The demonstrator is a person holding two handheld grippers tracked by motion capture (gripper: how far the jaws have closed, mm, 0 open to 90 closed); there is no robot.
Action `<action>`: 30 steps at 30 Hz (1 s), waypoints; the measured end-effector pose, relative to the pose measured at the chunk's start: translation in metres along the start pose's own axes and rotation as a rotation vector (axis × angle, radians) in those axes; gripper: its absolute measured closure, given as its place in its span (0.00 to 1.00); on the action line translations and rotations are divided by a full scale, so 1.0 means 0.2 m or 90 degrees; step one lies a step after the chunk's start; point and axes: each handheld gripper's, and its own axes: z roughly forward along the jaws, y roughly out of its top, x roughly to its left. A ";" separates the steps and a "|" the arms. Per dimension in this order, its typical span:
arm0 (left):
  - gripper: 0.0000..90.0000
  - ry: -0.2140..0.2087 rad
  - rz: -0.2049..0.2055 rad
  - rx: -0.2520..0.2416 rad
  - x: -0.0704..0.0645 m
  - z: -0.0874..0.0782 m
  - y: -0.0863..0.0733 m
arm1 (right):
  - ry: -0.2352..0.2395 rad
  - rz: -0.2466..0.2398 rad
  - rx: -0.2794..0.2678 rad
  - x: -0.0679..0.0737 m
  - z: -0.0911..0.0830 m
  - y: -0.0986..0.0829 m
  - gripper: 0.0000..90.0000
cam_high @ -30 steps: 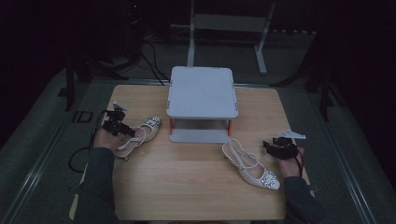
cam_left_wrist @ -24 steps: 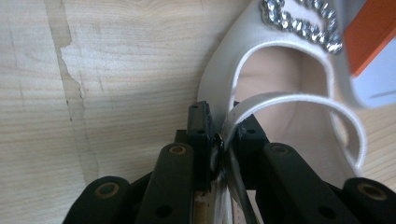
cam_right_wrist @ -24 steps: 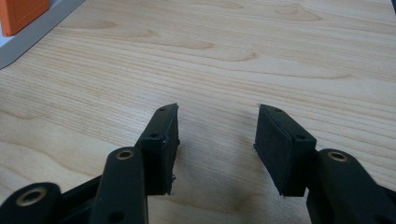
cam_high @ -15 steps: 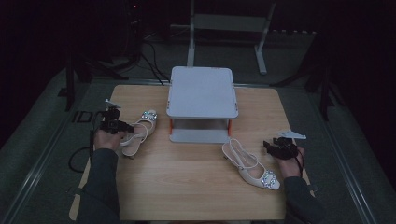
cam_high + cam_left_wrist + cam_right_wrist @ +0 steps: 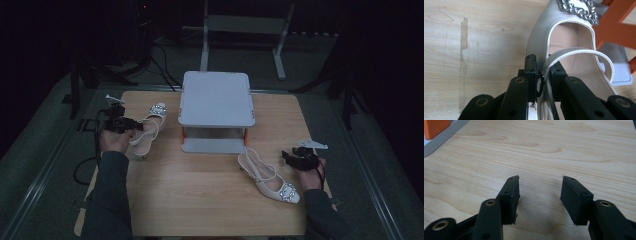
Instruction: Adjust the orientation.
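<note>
White slingback shoe held by its heel strap at the table's left edge, beside the grey two-tier rack.

Left gripper is pinched tight on the thin strap alone; that narrow hold could let the shoe swing, slip free or snag the rack's orange post. Right gripper rests on the table with jaws moderately apart, holding nothing, just beside the second shoe.

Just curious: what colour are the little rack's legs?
Orange legs, clearest in the left gripper view.
</note>
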 end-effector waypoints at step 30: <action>0.90 -0.012 -0.027 -0.087 -0.33 -0.25 0.28 | 0.001 0.005 -0.001 0.00 0.00 0.00 0.54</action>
